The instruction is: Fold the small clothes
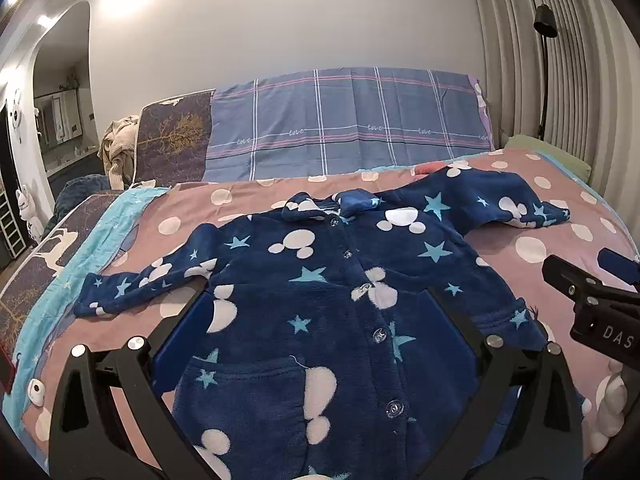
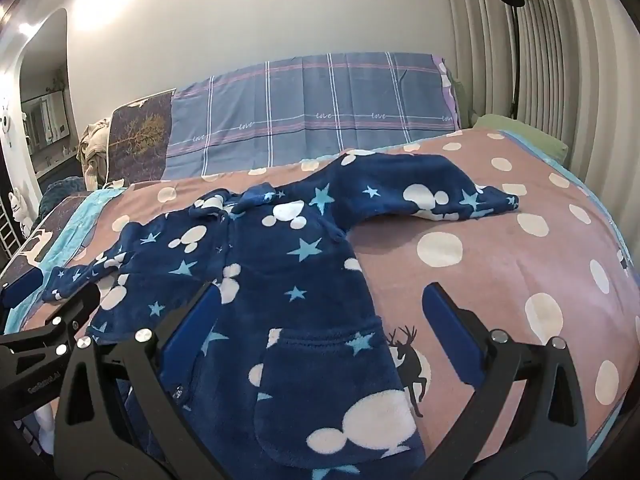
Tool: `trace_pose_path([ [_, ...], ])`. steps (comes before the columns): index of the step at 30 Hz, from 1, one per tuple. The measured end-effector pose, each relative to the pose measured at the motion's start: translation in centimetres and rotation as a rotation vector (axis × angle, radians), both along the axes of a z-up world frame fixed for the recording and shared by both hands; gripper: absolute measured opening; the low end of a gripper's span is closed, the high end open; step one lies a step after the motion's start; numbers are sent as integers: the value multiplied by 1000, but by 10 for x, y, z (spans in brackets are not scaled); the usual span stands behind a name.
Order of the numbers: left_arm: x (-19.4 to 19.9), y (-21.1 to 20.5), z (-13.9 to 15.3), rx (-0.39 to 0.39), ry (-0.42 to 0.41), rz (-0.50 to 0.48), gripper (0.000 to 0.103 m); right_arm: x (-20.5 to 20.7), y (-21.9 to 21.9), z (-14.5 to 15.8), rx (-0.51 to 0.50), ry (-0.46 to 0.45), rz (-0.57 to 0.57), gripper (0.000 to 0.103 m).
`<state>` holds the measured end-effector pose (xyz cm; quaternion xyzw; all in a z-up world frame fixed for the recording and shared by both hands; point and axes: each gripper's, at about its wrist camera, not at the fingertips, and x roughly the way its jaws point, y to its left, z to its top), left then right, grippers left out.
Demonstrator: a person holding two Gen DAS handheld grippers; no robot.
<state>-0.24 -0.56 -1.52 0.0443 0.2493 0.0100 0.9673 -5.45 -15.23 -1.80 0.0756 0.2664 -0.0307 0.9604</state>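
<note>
A small navy fleece jacket [image 1: 332, 320] with white mouse heads and pale blue stars lies flat, buttoned, front up, on a pink polka-dot blanket [image 1: 532, 248]. Both sleeves are spread out sideways. My left gripper [image 1: 320, 304] hovers open above the jacket's lower middle, nothing between its fingers. The right gripper [image 1: 592, 292] shows at the right edge of that view. In the right wrist view the same jacket [image 2: 280, 280] fills the left half, and my right gripper [image 2: 320, 300] stands open above its right hem and pocket. The left gripper [image 2: 48, 332] appears at the left edge.
The blanket [image 2: 480, 272] covers a bed with a plaid blue headboard cover [image 1: 352, 120] behind. A green pillow [image 1: 548, 156] lies at the far right by pleated curtains and a black floor lamp [image 1: 545, 24]. A heap of beige clothes [image 1: 118, 148] sits at the far left.
</note>
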Motion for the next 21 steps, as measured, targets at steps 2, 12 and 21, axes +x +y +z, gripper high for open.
trace_pose_path([
  [2, 0, 1, -1, -5, 7, -10, 102, 0, 1, 0, -7, 3, -3, 101],
  [12, 3, 2, -6, 2, 42, -8, 102, 0, 4, -2, -11, 22, 18, 101],
  [21, 6, 3, -12, -18, 62, -29, 102, 3, 6, -4, -10, 32, 26, 101],
])
